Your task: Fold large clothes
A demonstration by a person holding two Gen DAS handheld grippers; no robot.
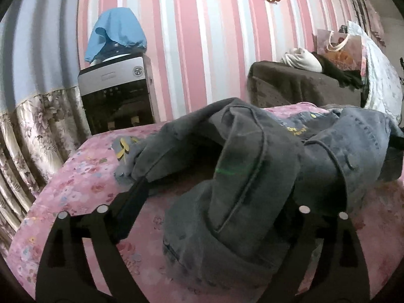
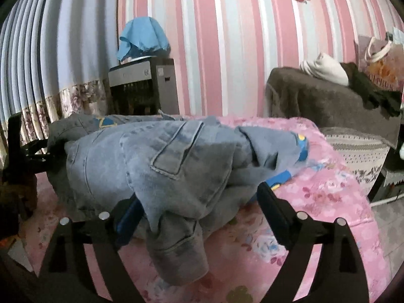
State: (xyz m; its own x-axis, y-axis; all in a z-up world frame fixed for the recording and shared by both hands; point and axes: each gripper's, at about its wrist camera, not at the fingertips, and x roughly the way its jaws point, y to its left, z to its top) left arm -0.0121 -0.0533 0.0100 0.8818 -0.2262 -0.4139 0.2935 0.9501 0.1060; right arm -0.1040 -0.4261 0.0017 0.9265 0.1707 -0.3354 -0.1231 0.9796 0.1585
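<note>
A grey-blue denim jacket (image 1: 252, 166) lies crumpled on the pink floral bedspread (image 1: 83, 176). My left gripper (image 1: 209, 197) is open, its fingers either side of a raised grey fold; the right finger is hidden under the cloth. In the right wrist view the jacket (image 2: 156, 156) bunches in a heap, with a sleeve cuff hanging toward the camera. My right gripper (image 2: 202, 202) is open, its fingers (image 2: 275, 207) astride the sleeve. The left gripper also shows in the right wrist view (image 2: 32, 154), at the jacket's far left edge.
A water dispenser (image 1: 116, 85) draped with a blue cloth stands against the striped wall. A brown-covered sofa (image 1: 303, 85) holds white and black clothes and a gift bag. Floral curtains (image 1: 30, 136) hang at left. The bed edge drops at right (image 2: 358, 202).
</note>
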